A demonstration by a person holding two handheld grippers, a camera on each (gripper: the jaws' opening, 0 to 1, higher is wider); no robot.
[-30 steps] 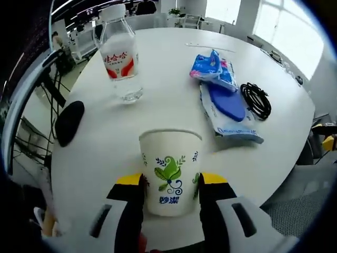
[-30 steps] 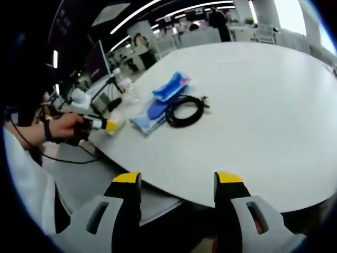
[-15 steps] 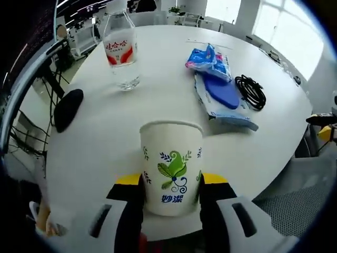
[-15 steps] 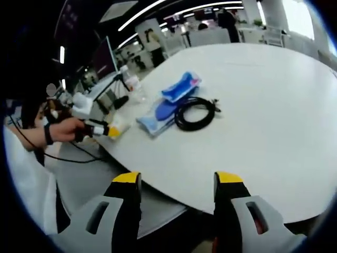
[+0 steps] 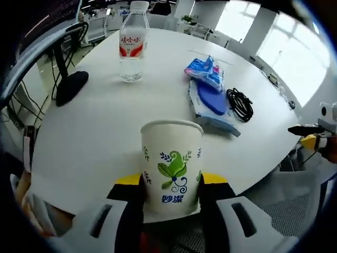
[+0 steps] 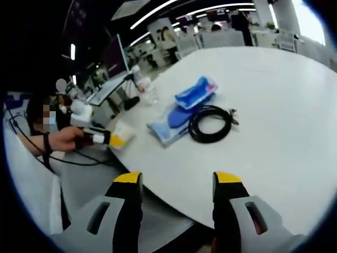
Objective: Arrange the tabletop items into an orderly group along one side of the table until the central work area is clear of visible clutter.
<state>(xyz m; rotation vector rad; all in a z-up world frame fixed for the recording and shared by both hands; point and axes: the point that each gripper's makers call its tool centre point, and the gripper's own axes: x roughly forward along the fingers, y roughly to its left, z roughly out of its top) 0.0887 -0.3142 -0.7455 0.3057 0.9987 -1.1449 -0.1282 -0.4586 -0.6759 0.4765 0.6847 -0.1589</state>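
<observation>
Paper cup point(image 5: 171, 166) base behind fingers point(image 5: 131, 203)

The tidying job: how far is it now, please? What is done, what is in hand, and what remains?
Done: nothing looks grouped yet. In hand: the left gripper is shut on the paper cup, near the table edge. Left: the bottle, the blue packets and the black cable lie spread across the middle. The right gripper is open, off the table edge.
</observation>
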